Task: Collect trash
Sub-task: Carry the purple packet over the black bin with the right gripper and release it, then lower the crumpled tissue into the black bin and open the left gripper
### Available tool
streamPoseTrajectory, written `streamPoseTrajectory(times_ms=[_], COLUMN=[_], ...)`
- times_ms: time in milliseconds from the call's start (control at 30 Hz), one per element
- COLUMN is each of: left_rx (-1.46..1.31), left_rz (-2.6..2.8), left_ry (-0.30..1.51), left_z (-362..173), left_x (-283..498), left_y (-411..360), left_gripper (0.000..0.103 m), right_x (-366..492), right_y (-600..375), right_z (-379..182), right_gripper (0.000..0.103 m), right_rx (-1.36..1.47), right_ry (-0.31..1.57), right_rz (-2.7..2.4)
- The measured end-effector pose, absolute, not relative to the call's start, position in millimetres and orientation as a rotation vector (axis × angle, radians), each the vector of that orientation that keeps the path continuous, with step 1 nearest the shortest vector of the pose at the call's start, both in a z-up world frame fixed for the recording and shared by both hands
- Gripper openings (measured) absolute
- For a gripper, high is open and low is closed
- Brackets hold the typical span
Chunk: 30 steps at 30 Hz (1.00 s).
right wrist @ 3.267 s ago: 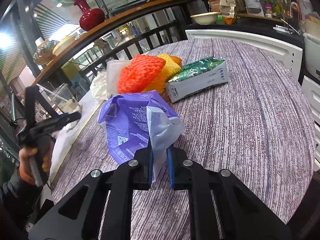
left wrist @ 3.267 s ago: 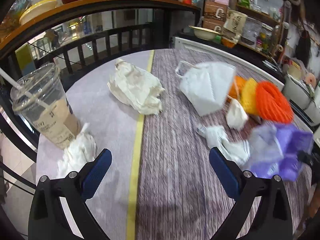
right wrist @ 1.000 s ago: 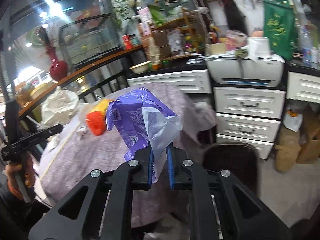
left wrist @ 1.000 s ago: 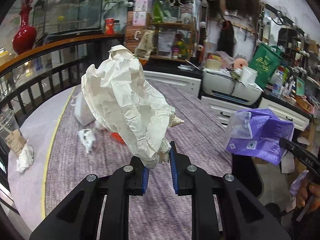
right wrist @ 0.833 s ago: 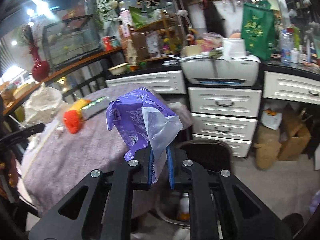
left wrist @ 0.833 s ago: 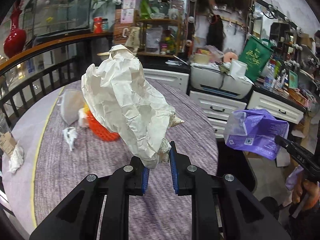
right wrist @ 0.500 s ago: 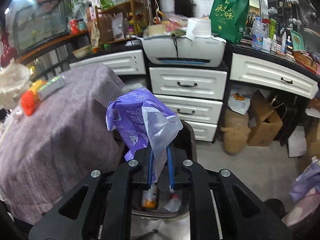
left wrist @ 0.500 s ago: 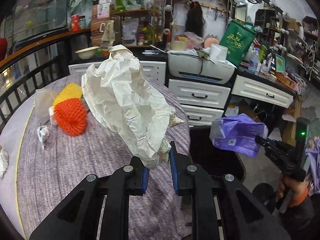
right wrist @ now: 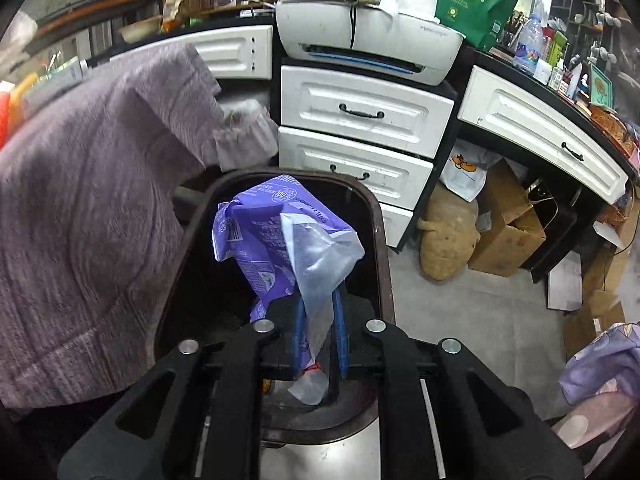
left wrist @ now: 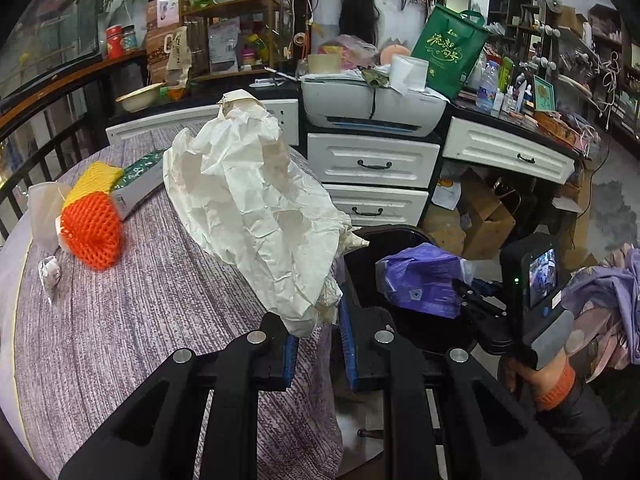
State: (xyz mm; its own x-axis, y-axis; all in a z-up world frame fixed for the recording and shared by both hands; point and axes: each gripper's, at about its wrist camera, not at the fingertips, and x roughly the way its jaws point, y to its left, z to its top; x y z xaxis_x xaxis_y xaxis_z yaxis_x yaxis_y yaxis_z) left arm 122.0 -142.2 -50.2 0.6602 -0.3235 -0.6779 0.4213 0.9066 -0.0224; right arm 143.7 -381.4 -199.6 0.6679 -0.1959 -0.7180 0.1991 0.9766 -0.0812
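Right claw (right wrist: 318,334) clamped on purple plastic wrapper (right wrist: 276,236), held just over the open mouth of the dark trash bin (right wrist: 384,264) on the floor beside the tabletop (left wrist: 132,320). Left claw (left wrist: 318,350) pinches crumpled white paper bag (left wrist: 256,208) above the tabletop's edge near the bin. Farther back on the tabletop: orange foam net (left wrist: 92,228), yellow foam net (left wrist: 94,176), small paper scrap (left wrist: 50,274), green-topped box (left wrist: 138,184).

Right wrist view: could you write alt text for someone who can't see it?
The right gripper holds a crumpled purple plastic bag over an open dark trash bin, beside a table draped in purple cloth. White drawers stand behind.
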Motion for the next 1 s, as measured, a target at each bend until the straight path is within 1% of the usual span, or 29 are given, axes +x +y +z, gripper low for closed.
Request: streamPoseTrajectory(times_ms=[67, 100, 133, 167, 233, 433, 533, 700, 733, 767, 800, 1000], left_rx=[0.138, 0.138, 0.140, 0.143, 0.149, 0.161, 0.161, 0.189, 0.198, 0.201, 0.205, 0.239], left_rz=[-0.424, -0.427, -0.428, -0.430, -0.435, -0.459, -0.480, -0.529, -0.543, -0.552, -0.561, -0.614], left_ry=[0.749, 0.753, 0.756, 0.758, 0.763, 0.782, 0.799, 0.834, 0.846, 0.858, 0.875, 0.987], left_z=[-53, -53, -54, -55, -56, -60, -62, -68, -71, -73, -76, -101], left_x=[123, 124, 124, 124, 125, 125, 127, 132, 134, 136, 139, 155], left_y=[-143, -143, -144, -146, -149, -155, -161, -182, -187, -192, -198, -228], left_gripper=[0.019, 0.019, 0.019, 0.019, 0.019, 0.019, 0.019, 0.019, 0.019, 0.019, 0.019, 0.019], right_x=[145, 145, 144, 143, 139, 123, 114, 95, 92, 89, 84, 65], right_y=[-382, -382, -383, -383, -384, -388, -392, -405, -408, -413, -419, -449], right_z=[-202, -203, -203, -202, -199, -179, -166, -142, -138, -135, -130, -123], right_gripper=[0.030, 0.034, 0.047, 0.054, 0.056, 0.057, 0.070, 0.071, 0.074, 0.080, 0.082, 0.082], right_rx=[-0.003, 0.001, 0.010, 0.016, 0.025, 0.070, 0.093, 0.147, 0.157, 0.169, 0.189, 0.272], right_ry=[0.812, 0.810, 0.805, 0.801, 0.791, 0.751, 0.716, 0.646, 0.636, 0.626, 0.609, 0.581], right_rz=[-0.247, -0.252, -0.254, -0.253, -0.254, -0.260, -0.271, -0.311, -0.320, -0.331, -0.346, -0.396])
